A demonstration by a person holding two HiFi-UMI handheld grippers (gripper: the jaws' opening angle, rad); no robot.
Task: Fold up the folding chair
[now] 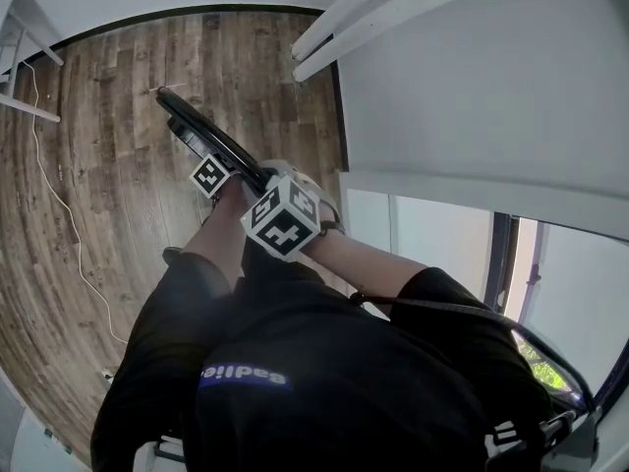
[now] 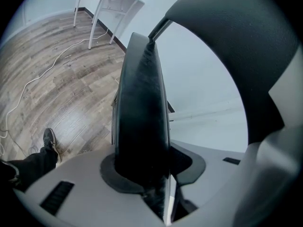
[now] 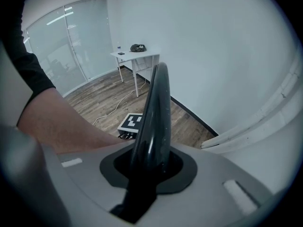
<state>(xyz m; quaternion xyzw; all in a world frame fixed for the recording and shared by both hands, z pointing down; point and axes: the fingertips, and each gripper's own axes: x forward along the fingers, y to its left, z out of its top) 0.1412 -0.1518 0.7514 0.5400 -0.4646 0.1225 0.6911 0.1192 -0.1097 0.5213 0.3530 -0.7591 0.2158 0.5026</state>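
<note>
The black folding chair [image 1: 201,134] stands edge-on over the wooden floor, in front of the person's knees. My left gripper [image 1: 218,179] is shut on the chair's padded seat edge [image 2: 141,112], which fills the notch between its grey jaws [image 2: 147,170]. A second black chair part [image 2: 227,46] curves overhead at the upper right of the left gripper view. My right gripper [image 1: 282,216], just right of the left one, is shut on a glossy black chair edge [image 3: 155,112] that rises from its jaws [image 3: 149,168]. The left gripper's marker cube [image 3: 130,122] shows behind that edge.
A white table [image 3: 137,56] stands against the wall, also seen as a white table [image 2: 113,4] in the left gripper view. A white cable [image 1: 61,200] trails across the floor. White bars [image 1: 329,29] lean by the wall. Glass panels [image 3: 71,41] stand behind. The person's shoe [image 2: 49,141] is beside the chair.
</note>
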